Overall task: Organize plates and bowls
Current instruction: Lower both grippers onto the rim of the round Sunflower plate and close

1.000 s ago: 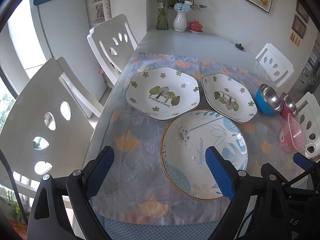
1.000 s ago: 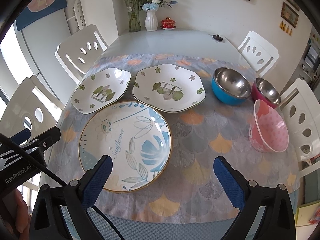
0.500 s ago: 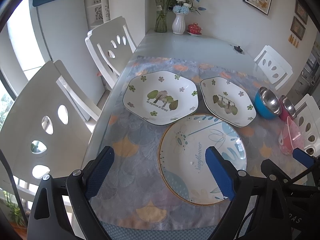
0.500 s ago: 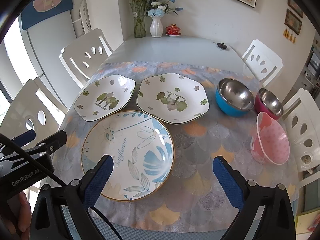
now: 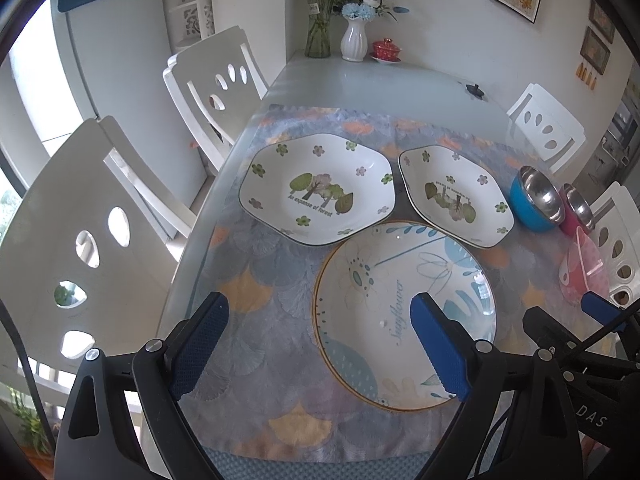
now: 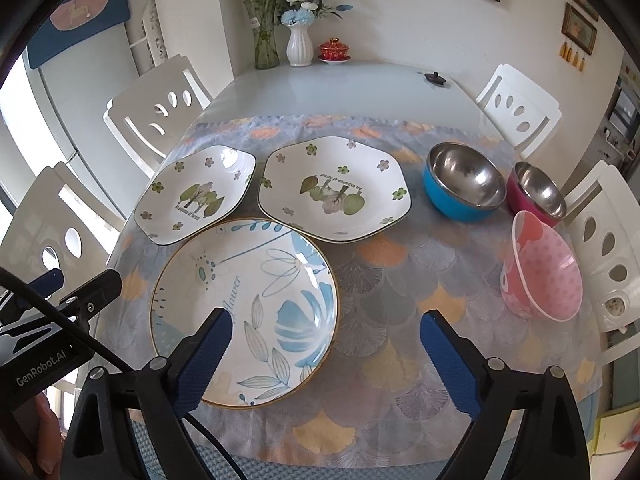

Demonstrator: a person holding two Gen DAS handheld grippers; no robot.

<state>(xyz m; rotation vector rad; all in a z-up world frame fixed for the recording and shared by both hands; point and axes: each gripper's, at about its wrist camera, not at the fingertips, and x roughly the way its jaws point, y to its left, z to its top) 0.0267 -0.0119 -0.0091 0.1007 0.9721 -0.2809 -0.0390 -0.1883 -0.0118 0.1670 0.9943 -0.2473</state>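
Note:
A round sunflower plate (image 5: pixel 404 312) (image 6: pixel 244 308) lies at the near side of the patterned cloth. Two hexagonal tree-print plates sit behind it, one on the left (image 5: pixel 318 188) (image 6: pixel 196 196) and one on the right (image 5: pixel 456 194) (image 6: pixel 334 188). A blue steel bowl (image 6: pixel 464 186) (image 5: pixel 534 198), a magenta steel bowl (image 6: pixel 538 192) (image 5: pixel 576 210) and a tilted pink dotted bowl (image 6: pixel 540 266) (image 5: pixel 582 268) stand at the right. My left gripper (image 5: pixel 320 340) is open and empty above the cloth's near left. My right gripper (image 6: pixel 326 354) is open and empty above the near middle.
White chairs stand at the left (image 5: pixel 80 248) (image 5: pixel 216 88) and at the right (image 6: pixel 516 104) (image 6: pixel 608 240). A glass vase (image 6: pixel 266 46), a white vase (image 6: pixel 300 46), a red lidded cup (image 6: pixel 334 48) and a small black knob (image 6: pixel 436 78) stand on the glass table (image 6: pixel 340 92) at the far end.
Both grippers have drawn back and risen a little, so the plates and bowls look slightly farther away. Nothing on the table has moved.

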